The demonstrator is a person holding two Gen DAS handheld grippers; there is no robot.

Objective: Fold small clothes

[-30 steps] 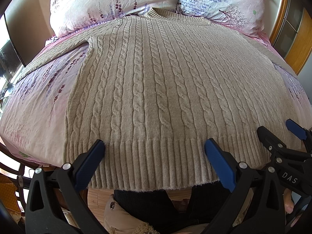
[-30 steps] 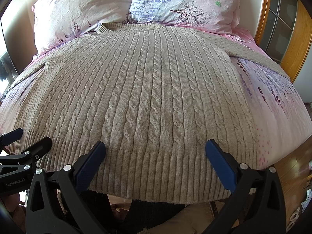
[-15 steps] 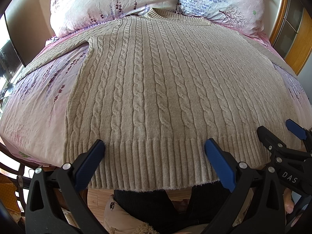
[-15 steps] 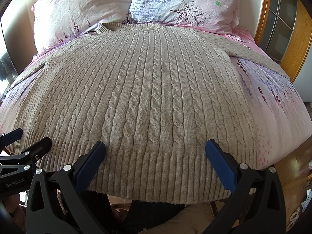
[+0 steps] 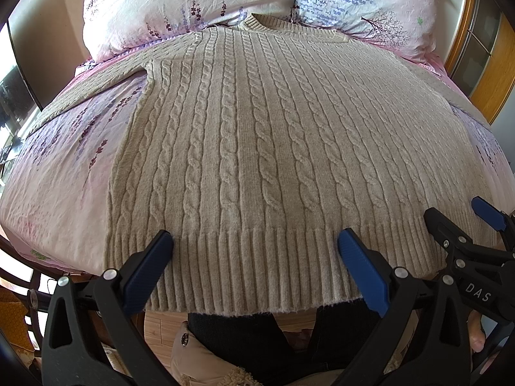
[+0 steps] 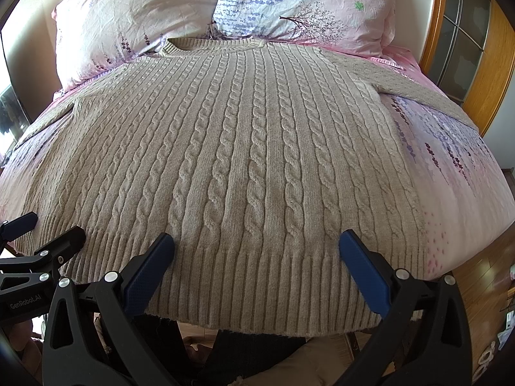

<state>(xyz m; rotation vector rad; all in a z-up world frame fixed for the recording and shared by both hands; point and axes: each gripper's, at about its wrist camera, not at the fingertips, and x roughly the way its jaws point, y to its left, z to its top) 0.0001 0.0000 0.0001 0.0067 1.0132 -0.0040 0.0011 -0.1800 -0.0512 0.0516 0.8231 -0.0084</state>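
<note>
A beige cable-knit sweater (image 5: pixel 257 135) (image 6: pixel 244 148) lies flat and face up on the bed, collar toward the pillows, sleeves spread to both sides. Its ribbed hem (image 5: pixel 257 267) hangs slightly over the near bed edge. My left gripper (image 5: pixel 254 247) hovers open just above the hem's left half, with nothing between its blue pads. Over the hem's right half, my right gripper (image 6: pixel 256 247) is open too, holding nothing. Each gripper shows at the edge of the other's view: the right gripper (image 5: pixel 463 225), the left gripper (image 6: pixel 48 231).
Two floral pillows (image 5: pixel 193 3) (image 6: pixel 305 3) lean at the head of the bed. The pink floral sheet (image 5: pixel 58 177) (image 6: pixel 460 186) shows on both sides. A wooden door frame (image 6: pixel 476 64) stands at right. A person's dark-trousered legs (image 5: pixel 244 337) are below the hem.
</note>
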